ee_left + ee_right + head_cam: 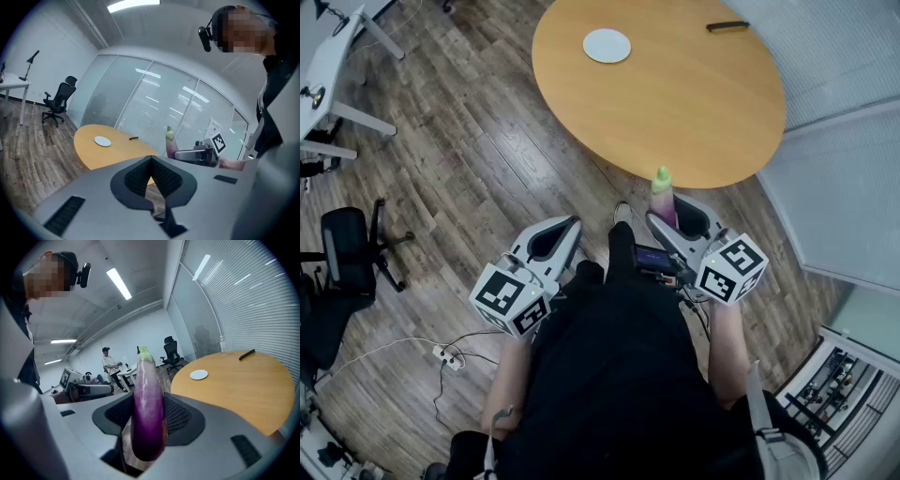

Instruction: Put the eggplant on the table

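Observation:
A long purple eggplant (147,413) with a green stem stands upright between the pads of my right gripper (675,211), which is shut on its lower part. In the head view the eggplant (662,192) rises just before the near edge of the round wooden table (675,94). My left gripper (555,234) is held level beside it, to the left and over the floor. Its tips meet with nothing between them in the left gripper view (150,161). That view also shows the eggplant (170,143) off to the right.
On the table lie a white plate (607,45) and a black pen-like item (727,26), both at the far side. A black office chair (347,262) and a white desk (328,66) stand to the left. A cable and power strip (445,354) lie on the floor. Blinds (844,56) line the right.

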Demonstrator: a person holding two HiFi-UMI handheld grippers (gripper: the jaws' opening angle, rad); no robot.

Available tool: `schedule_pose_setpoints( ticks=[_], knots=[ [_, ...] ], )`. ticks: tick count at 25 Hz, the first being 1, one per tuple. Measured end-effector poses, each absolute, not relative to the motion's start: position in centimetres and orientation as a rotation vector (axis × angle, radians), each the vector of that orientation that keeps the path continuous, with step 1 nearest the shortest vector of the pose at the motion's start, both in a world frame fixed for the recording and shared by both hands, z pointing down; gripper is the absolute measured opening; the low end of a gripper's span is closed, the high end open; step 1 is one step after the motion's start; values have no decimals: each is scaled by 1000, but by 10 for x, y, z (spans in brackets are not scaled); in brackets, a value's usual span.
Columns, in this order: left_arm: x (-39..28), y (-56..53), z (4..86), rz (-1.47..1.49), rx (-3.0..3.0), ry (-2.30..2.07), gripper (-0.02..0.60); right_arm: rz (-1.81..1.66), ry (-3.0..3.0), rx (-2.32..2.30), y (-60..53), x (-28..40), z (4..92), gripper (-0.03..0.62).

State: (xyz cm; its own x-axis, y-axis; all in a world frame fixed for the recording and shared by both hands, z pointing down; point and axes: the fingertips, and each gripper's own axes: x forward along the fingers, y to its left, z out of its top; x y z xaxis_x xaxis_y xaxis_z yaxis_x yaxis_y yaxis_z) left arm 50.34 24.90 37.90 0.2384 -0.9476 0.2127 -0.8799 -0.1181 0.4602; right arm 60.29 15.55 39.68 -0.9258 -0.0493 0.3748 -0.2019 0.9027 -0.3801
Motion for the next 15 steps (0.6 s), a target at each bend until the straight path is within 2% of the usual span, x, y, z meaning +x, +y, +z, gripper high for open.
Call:
schedule_pose_setpoints(
  ticks=[15],
  knots=[
    [488,299,370,-221,1933,-1786,11,605,-2676,47,191,573,388,212]
  ],
)
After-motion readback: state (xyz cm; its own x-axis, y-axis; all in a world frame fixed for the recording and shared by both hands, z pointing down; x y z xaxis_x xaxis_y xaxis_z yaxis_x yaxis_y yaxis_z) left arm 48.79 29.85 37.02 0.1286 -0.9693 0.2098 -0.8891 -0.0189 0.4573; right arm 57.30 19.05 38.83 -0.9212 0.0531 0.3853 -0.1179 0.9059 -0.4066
